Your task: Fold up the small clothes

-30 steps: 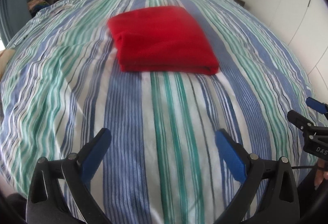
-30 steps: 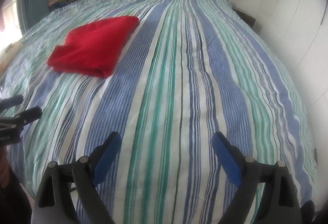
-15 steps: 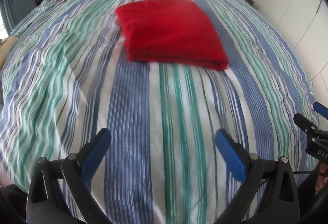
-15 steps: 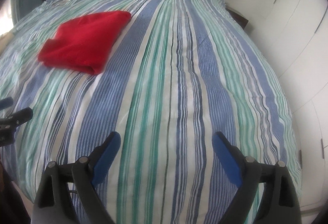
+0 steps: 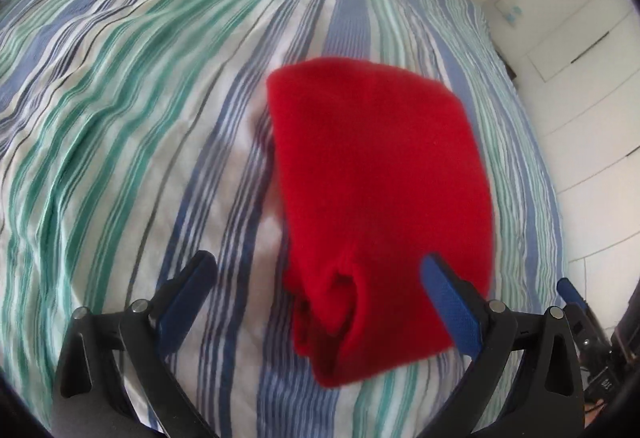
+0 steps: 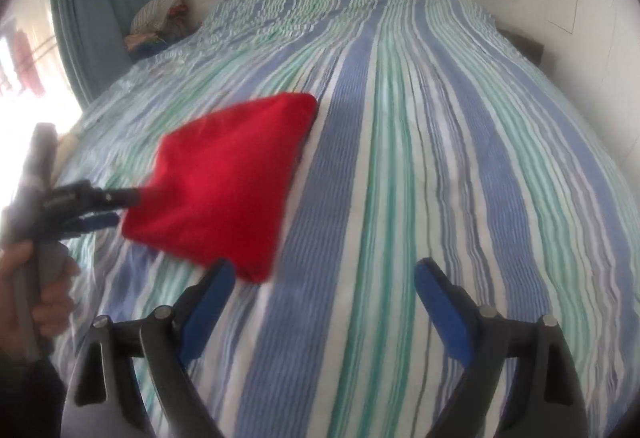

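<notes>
Your left gripper (image 5: 316, 286) stands wide apart, the near edge of the folded red cloth (image 5: 376, 173) lying between its fingers, no pad pressing it. The cloth rests on the striped bed (image 6: 400, 157). Your right gripper (image 6: 324, 302) is also spread, with only bedcover between its fingers.

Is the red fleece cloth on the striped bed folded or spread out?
Folded. The red fleece cloth lies as a compact packet on the striped bedcover, with doubled layers showing at its near edge.
</notes>
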Demonstrator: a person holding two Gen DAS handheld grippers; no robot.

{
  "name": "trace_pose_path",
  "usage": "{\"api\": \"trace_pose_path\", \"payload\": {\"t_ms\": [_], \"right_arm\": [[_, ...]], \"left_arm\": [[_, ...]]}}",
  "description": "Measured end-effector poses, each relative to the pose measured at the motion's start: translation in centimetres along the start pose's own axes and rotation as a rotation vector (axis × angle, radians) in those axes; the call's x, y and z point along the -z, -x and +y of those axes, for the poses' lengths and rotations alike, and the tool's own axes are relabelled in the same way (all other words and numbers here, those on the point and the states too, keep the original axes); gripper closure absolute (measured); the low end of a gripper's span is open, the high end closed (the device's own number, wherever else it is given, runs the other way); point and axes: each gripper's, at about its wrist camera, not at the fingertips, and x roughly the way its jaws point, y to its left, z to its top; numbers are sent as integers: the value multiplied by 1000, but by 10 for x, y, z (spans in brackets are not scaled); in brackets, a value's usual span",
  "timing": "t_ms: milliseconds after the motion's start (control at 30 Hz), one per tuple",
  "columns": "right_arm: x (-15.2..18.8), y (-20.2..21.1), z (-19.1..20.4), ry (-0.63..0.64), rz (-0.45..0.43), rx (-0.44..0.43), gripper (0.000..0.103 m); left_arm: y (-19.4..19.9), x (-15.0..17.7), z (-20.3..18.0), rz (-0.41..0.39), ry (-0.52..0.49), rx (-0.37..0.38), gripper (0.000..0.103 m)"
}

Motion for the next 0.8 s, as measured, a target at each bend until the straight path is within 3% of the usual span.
{"api": "trace_pose_path", "payload": {"t_ms": [67,133,233,300,333,367,433,500,700,800], "right_arm": [[-31,-35,-1,-36,10,-137,9],[-53,-80,-4,-102,67,-258,9],[-67,-151,-3,-183,166,-328,9],[-66,-186,4,-206,214,-342,13],[-66,-193,12,-180,201,-338,33],[-68,-194,26,-111,193,-313,65],[-69,-187,58,55,161,-188,70],[-72,-172,78,156,110,-130,74],[-113,-89,74,191,-82,-173,77],[-140,-44,59,171,-147,-204,77]], "left_arm": [[-19,-12,1,15,-44,-72,1],[-28,-20,-3,16,-85,-100,1],[-34,-26,-13,8,-115,-101,1],[-42,-25,-25,20,-176,-130,19],[-48,-25,-33,39,-226,-121,51],[-50,-24,-42,46,-255,-126,65],[-43,-23,-59,20,-295,-175,79],[-26,-24,-72,-17,-313,-158,81],[58,-46,-121,-175,-325,22,82],[74,-52,-150,-178,-366,78,78]]}}
